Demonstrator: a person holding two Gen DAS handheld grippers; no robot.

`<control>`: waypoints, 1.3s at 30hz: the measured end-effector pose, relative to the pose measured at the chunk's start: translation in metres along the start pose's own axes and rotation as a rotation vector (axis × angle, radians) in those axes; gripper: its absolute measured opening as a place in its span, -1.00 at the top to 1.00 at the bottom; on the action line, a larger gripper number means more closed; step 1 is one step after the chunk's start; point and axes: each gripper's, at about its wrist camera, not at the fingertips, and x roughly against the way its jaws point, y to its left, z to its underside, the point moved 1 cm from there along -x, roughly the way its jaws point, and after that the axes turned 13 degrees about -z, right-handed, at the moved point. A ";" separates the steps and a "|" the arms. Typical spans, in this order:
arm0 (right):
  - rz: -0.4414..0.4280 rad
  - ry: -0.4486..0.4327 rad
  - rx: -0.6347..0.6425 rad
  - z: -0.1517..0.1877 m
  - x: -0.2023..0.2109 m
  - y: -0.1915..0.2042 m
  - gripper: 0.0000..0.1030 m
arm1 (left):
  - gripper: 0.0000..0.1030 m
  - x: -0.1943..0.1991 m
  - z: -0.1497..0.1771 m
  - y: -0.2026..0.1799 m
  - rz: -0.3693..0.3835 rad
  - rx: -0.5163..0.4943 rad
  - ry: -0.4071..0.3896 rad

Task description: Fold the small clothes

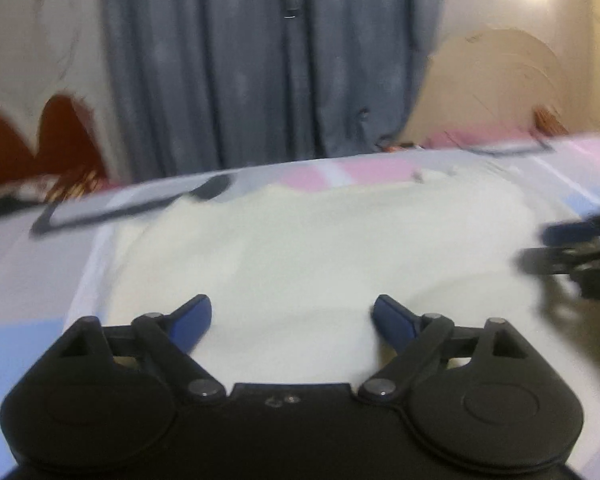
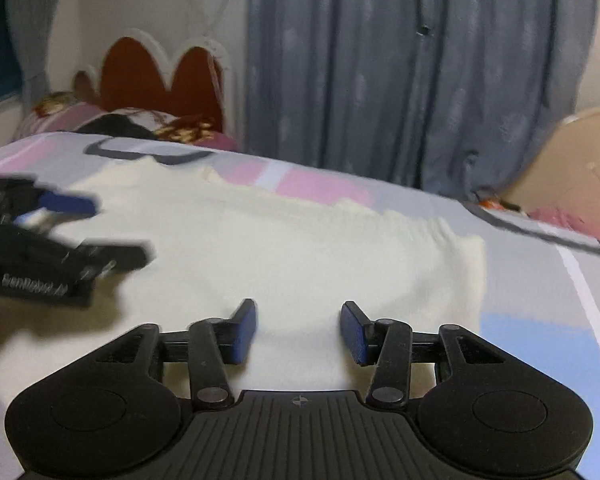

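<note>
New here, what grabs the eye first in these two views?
The cream garment spread flat on the pastel patchwork bedsheet fills the middle of both views. Both claws sit over its near edge with jaws apart and nothing between them: the left claw and the right claw. Behind the bed hangs a grey-blue curtain.

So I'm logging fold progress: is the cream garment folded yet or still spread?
Spread, it seems: the cream garment lies flat across the bedsheet, no doubled layer visible; blur hides its edges.
</note>
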 end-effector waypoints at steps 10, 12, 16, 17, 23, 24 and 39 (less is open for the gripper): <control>-0.086 -0.014 0.022 0.002 0.041 0.050 0.11 | -0.69 0.044 0.007 -0.025 0.042 -0.004 -0.047; -0.095 0.033 0.053 0.014 0.033 0.065 0.11 | -0.68 0.040 0.019 -0.033 0.045 -0.046 -0.008; -0.055 0.050 0.052 0.037 0.041 0.067 0.11 | -0.70 0.048 0.034 -0.026 0.017 -0.046 0.030; -0.043 0.045 0.045 0.038 0.046 0.066 0.11 | -0.69 0.052 0.033 -0.023 0.010 -0.033 0.028; -0.078 0.017 0.030 0.041 0.059 0.091 0.11 | -0.63 0.065 0.040 -0.032 0.033 -0.011 0.039; -0.085 0.031 0.033 0.044 0.056 0.095 0.11 | -0.64 0.066 0.045 -0.031 0.017 -0.013 0.046; 0.063 0.025 -0.105 0.064 0.110 0.034 1.00 | -0.38 0.087 0.062 0.019 -0.047 0.095 0.081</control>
